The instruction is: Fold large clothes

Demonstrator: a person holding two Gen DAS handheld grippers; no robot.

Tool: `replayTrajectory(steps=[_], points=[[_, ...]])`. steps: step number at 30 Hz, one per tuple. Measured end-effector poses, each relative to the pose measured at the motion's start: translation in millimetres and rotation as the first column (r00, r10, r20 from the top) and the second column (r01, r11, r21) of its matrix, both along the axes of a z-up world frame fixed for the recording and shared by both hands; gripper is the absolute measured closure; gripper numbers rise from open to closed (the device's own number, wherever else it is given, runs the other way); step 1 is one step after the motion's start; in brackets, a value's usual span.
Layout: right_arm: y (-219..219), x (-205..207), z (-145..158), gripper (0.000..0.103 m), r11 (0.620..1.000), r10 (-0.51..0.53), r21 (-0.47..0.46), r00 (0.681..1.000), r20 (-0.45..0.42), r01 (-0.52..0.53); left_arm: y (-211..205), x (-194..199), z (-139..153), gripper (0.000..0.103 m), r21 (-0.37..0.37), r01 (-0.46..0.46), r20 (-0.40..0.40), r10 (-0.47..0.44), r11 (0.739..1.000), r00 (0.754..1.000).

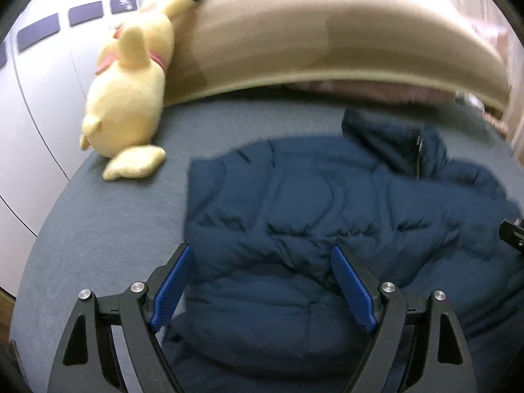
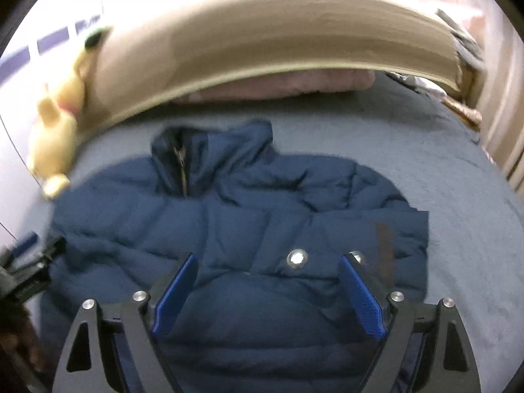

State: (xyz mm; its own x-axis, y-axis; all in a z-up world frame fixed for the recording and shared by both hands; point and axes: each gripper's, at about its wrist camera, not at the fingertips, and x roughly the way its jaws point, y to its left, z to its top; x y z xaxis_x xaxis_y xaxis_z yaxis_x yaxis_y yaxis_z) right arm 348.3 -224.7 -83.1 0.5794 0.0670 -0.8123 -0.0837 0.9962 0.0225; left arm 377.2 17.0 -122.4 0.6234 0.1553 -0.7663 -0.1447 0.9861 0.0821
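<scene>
Left wrist view first: the grey bed (image 1: 108, 235) fills the lower frame, with a broad bare stretch at lower left running out to its curved edge against the white wall. Along the top, the tan headboard (image 1: 294, 32) arcs from centre to the right edge. Spread across the middle and right is the blue padded jacket (image 1: 327, 203), its left edge straight and clear of the bed's rim, its collar bunched at upper right. At upper left, a yellow plush toy (image 1: 127, 98) leans on the headboard, well apart from the jacket. The left gripper (image 1: 260, 286) hangs over the jacket's lower part, jaws spread wide, nothing pinched.

Over to the right wrist view: the jacket sits centre frame, bare bed to the right and above it. Two silver snaps (image 2: 297, 258) gleam near its lower middle. The right gripper (image 2: 267, 294) is gaping too, holding nothing.
</scene>
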Motion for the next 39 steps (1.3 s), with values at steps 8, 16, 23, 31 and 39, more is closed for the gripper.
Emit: replayTrajectory(steps=[8,16,23,31,39], points=[[8.2,4.4,-38.3,0.012,0.997,-0.028,-0.080,0.997,-0.076,0.021,3.0,2.1,-21.6,0.013,-0.016,0.003,-0.031,-0.003,1.000,1.000],[7.4,9.1,-47.3,0.010,0.996,-0.031,-0.084,0.995,-0.099,0.023,4.4,3.2,-29.7,0.009,-0.021,0.000,-0.030,-0.001,1.000,1.000],[10.0,12.7,-51.1,0.010,0.995,-0.031,-0.096,0.994,-0.104,0.021,14.2,5.0,-36.7,0.000,-0.064,-0.023,-0.038,0.020,0.998,0.999],[3.8,2.0,6.1,0.009,0.999,-0.031,-0.031,0.999,-0.012,0.031,38.7,-28.1,17.9,0.001,-0.156,0.000,0.102,0.016,0.988,0.995],[66.6,-8.9,10.0,0.009,0.991,0.134,-0.013,0.991,0.014,-0.134,79.2,-41.7,4.9,0.001,-0.245,-0.093,0.063,0.111,0.965,0.992]])
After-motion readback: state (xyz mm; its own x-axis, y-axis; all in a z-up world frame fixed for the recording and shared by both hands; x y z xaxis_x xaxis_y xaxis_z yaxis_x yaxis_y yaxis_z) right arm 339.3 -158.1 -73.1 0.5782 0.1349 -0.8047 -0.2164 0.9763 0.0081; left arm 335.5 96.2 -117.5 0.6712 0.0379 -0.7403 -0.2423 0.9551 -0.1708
